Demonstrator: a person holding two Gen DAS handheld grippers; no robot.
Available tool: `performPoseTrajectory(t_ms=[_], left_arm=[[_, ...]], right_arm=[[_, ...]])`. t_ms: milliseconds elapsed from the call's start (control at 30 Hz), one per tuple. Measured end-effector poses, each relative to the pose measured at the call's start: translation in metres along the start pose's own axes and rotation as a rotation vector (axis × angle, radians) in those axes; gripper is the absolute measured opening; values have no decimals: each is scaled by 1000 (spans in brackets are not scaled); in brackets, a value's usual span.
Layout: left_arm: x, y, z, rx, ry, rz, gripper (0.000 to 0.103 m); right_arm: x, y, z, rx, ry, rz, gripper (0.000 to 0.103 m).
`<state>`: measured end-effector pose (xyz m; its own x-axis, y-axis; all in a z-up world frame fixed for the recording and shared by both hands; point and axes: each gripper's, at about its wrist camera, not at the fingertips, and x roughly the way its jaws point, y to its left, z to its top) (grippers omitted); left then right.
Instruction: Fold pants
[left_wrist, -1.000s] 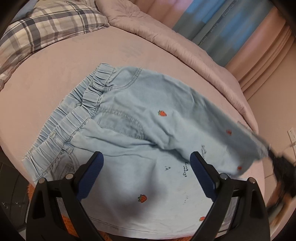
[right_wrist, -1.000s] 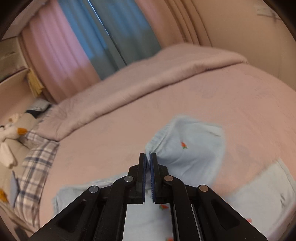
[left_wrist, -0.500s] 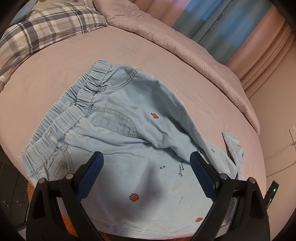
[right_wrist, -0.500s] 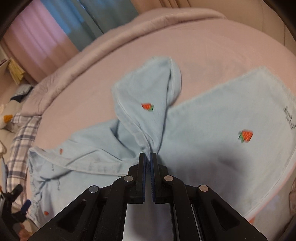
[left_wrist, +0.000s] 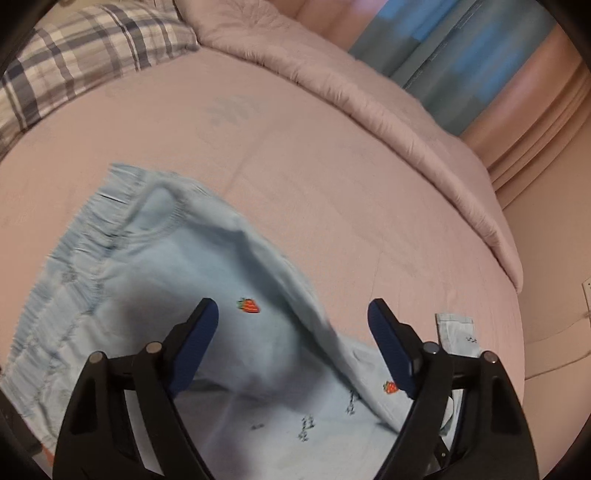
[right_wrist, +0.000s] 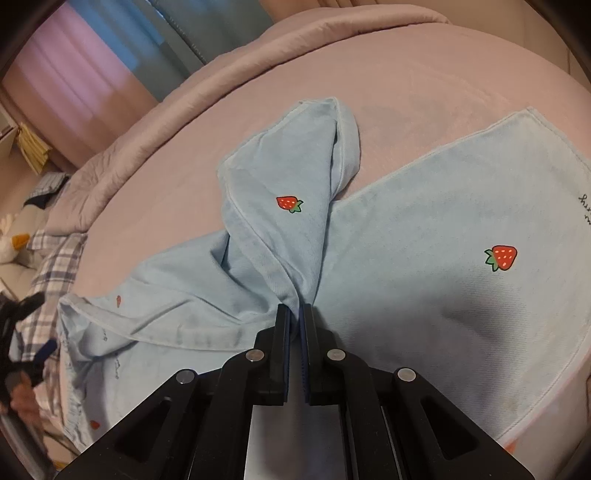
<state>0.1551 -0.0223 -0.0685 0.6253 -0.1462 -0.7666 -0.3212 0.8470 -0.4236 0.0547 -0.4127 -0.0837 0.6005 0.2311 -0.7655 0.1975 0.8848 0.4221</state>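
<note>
Left wrist view: a pink bed (left_wrist: 314, 177) fills the frame, bare across its centre and right, with a rolled quilt (left_wrist: 369, 92) along the upper edge. The light blue pants (left_wrist: 147, 295) lie at lower left, motion-blurred, their bottom edge cut off by the frame. The left gripper (left_wrist: 293, 314) hovers over them, jaws apart and closing with nothing pinched. In the right wrist view, the right gripper (right_wrist: 294, 314) is clamped on a bunched pant leg at lower centre; the cloth inside is hidden.
</note>
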Motion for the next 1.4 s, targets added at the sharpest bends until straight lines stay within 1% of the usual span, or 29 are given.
performPoseTrajectory(t_ms=[33, 100, 133, 167, 200, 233, 267, 300, 433, 533, 633, 667, 700, 767, 833, 933, 1000, 1067, 1100, 1167, 1233, 1300, 1367, 1400], left_arm=[[7, -2, -1, 3, 22, 2, 76], [24, -6, -5, 7, 80, -3, 64], [30, -7, -7, 5, 102, -11, 59], [35, -8, -10, 5, 119, -18, 47], [39, -9, -13, 14, 129, -17, 31], [42, -10, -14, 28, 132, -13, 23], [44, -10, -17, 49, 131, -7, 13], [43, -11, -19, 65, 123, -1, 9], [20, -8, -26, 85, 64, -16, 6], [-12, -5, -34, 103, 8, -67, 6], [-48, 5, -51, 104, -31, -133, 6], [-59, 9, -59, 100, -45, -155, 6], [-69, 12, -69, 103, -61, -170, 6], [-79, 15, -89, 121, -77, -172, 7], [-74, 16, -105, 125, -52, -153, 7], [-55, 25, -122, 98, 27, -134, 7], [-49, 32, -127, 112, 55, -138, 10], [-45, 40, -128, 124, 68, -111, 11], [-44, 42, -128, 109, 72, -109, 13], [-43, 50, -125, 61, 90, -127, 14], [-46, 56, -119, 30, 93, -124, 19], [-52, 62, -112, 9, 75, -106, 30], [-57, 70, -107, -16, 60, -112, 29], [-57, 75, -103, -31, 56, -101, 30]], right_arm=[[1, 0, 0, 2, 2, 5, 5], [2, -1, 1, 9, 5, 15, 4], [2, -2, 0, 9, 5, 19, 3], [3, -2, 1, 10, 5, 23, 3], [3, -3, 0, 10, 5, 25, 2], [3, -4, 0, 9, 6, 27, 2], [1, -7, -1, 8, 6, 28, 2], [1, -6, 0, 1, 8, 22, 1], [-1, -3, 2, -16, 7, 0, 1], [-6, 1, 6, -17, 10, -4, 1], [-21, 4, 10, -28, -26, 11, 1], [-30, 5, 12, -33, -50, 17, 1], [-37, 7, 13, -40, -69, 19, 1], [-47, 8, 14, -57, -99, 14, 1], [-53, 8, 15, -70, -121, -3, 1], [-48, 2, 13, -67, -116, -35, 1], [-38, -4, 10, -47, -84, -52, 1], [-29, -9, 6, -33, -55, -61, 1], [-25, -11, 4, -30, -42, -63, 1], [-19, -13, 1, -24, -26, -67, 1], [-19, -13, 1, -21, -28, -64, 1], [-20, -12, 2, -19, -28, -63, 1], [-20, -12, 2, -23, -28, -64, 1], [-21, -11, 2, -26, -28, -65, 1]])
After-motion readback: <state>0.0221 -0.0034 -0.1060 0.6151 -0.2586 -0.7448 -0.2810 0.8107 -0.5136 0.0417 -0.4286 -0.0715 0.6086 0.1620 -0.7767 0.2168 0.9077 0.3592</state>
